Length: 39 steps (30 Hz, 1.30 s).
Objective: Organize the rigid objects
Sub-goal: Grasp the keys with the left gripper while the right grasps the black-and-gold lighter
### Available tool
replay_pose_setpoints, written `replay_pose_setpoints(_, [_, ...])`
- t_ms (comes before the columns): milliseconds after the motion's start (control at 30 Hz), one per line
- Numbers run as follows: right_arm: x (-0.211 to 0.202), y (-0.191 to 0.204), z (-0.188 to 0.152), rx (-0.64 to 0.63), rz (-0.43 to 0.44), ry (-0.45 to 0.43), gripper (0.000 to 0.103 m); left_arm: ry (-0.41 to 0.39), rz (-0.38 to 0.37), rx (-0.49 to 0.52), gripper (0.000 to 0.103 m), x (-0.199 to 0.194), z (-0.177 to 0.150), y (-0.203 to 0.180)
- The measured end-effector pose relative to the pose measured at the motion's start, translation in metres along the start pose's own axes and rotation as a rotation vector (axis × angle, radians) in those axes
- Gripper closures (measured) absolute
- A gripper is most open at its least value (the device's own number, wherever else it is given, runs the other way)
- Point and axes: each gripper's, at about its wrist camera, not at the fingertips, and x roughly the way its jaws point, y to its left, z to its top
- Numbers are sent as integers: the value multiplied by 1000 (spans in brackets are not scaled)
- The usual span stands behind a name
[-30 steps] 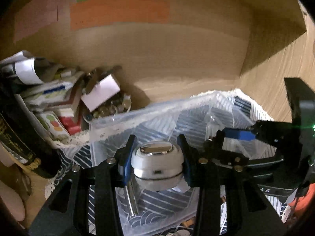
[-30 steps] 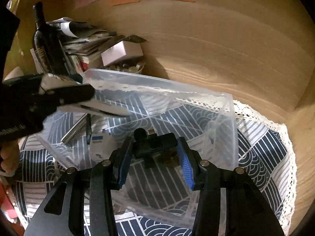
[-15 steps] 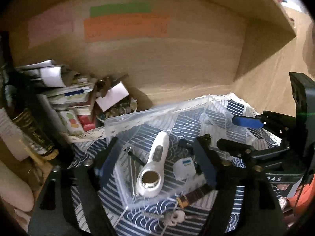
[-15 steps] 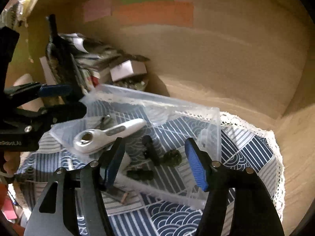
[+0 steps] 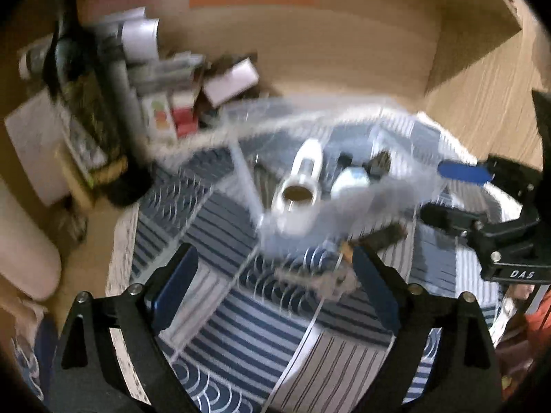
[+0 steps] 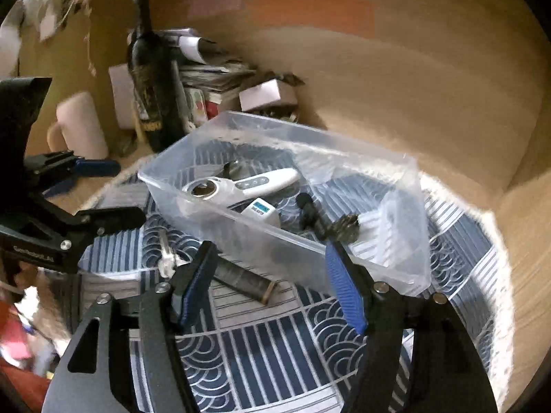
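A clear plastic bin stands on a blue-and-white patterned cloth. In it lie a white thermometer-like device, a small white box with a blue label, a black clip-like part and a dark clump. A dark flat strap and a set of keys lie on the cloth in front of the bin. My left gripper is open and empty, pulled back from the bin. My right gripper is open and empty at the bin's near wall.
A dark wine bottle, a stack of papers and small boxes and a pink mug stand at the back left against the wooden wall. Wooden walls close the back and right sides.
My left gripper let go of the white device into the bin, opened and drew back. My right gripper let go of the black part into the bin, opened and drew back.
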Motion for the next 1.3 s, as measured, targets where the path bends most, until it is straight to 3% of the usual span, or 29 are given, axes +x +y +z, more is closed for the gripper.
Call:
replay_pose_setpoints(233, [31, 11, -9, -7, 58, 92, 40, 53, 2, -23, 11, 8, -30, 12])
replay_pose_setpoints(400, [60, 10, -12, 5, 87, 176, 40, 83, -42, -24, 14, 12, -34, 11])
replay_pose_setpoints(567, [70, 18, -11, -33, 104, 218, 49, 119, -105, 19, 35, 19, -34, -3])
replay_pose_setpoints(600, [69, 19, -11, -38, 111, 218, 60, 124, -119, 34, 37, 19, -34, -7])
replay_pose_setpoints(700, [62, 20, -16, -48, 128, 216, 69, 142, -136, 84, 47, 23, -33, -21])
replay_pose_setpoints(767, [55, 22, -23, -63, 121, 212, 73, 150, -121, 111, 57, 27, -32, -28])
replay_pose_setpoints(833, [48, 21, -29, -72, 115, 213, 77, 154, -84, 131, 60, 32, -29, -33])
replay_pose_setpoints(1133, [23, 4, -50, -71, 88, 225, 79, 152, -92, 172, 61, 46, -17, -46])
replay_pose_setpoints(1233, [28, 5, -46, -76, 89, 215, 77, 143, -97, 180, 84, 47, -16, -48])
replay_pose_setpoints(1300, [36, 6, -41, -67, 107, 216, 74, 137, -93, 174, 84, 45, -17, -48])
